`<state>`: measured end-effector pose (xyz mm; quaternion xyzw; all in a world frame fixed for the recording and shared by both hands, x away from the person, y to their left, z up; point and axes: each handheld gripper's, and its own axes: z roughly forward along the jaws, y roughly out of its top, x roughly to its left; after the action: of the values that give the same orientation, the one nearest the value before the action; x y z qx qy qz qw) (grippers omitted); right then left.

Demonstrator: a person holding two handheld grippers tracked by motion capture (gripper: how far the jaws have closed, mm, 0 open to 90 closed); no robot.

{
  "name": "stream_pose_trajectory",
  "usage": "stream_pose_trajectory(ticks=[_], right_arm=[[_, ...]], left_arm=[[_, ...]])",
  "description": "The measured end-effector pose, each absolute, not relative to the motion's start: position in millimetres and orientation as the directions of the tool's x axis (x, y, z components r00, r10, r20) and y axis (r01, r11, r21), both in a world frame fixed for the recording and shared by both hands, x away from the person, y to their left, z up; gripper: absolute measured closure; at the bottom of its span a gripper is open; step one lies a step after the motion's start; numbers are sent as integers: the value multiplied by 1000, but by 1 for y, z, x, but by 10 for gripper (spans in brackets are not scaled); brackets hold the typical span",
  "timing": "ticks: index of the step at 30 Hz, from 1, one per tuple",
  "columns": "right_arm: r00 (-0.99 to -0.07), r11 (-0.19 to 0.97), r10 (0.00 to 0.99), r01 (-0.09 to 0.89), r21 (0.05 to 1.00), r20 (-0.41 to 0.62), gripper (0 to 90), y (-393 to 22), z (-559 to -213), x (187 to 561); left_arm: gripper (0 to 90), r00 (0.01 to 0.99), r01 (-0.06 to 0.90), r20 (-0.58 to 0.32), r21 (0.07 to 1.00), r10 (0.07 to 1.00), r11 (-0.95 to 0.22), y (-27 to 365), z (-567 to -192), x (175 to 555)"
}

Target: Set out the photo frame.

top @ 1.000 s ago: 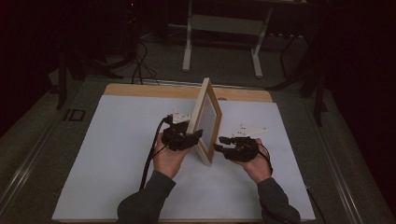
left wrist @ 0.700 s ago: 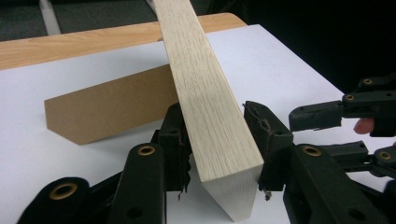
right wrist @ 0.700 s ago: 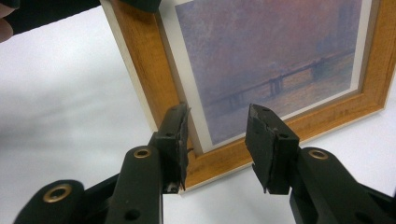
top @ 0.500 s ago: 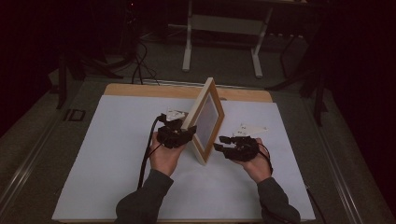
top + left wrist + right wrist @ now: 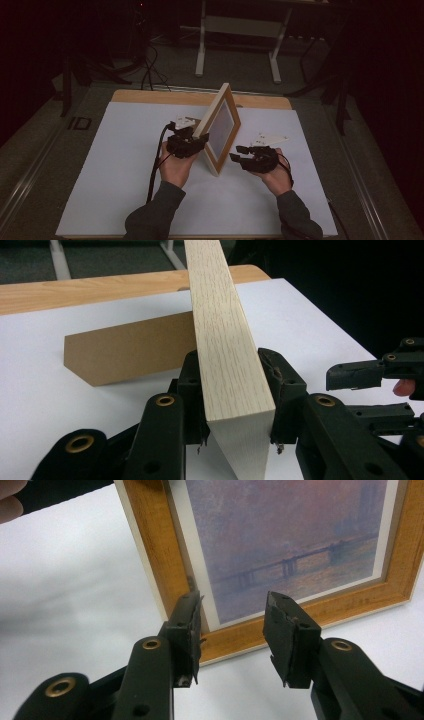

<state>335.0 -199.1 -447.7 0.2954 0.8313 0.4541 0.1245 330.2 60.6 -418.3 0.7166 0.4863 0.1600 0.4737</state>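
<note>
Wooden picture frame (image 5: 227, 355) between left hand-held gripper (image 5: 232, 405) jaws

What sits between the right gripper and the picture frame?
Nothing but bare white table cover. In the right gripper view, the open right gripper faces the frame just short of it.

Dim lab: white-covered table (image 5: 125, 165), bare metal stand (image 5: 240, 30), floor cables (image 5: 150, 75).
</note>
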Motion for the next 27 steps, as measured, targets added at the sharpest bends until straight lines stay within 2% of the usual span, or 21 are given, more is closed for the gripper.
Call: stream_pose_trajectory(ticks=[9,20,27], right_arm=[[-794,412,605,378,829,61,579,-199,-448,335],[-787,404,613,383,831,64,578,-202,-447,335],[-786,403,615,379,833,60,577,-204,-447,335]], left_arm=[[678,440,509,-244,861,864,-16,61,-424,326],[679,379,470,-214,883,900,12,60,-426,325],[690,411,488,-253,873,876,23,68,-426,328]])
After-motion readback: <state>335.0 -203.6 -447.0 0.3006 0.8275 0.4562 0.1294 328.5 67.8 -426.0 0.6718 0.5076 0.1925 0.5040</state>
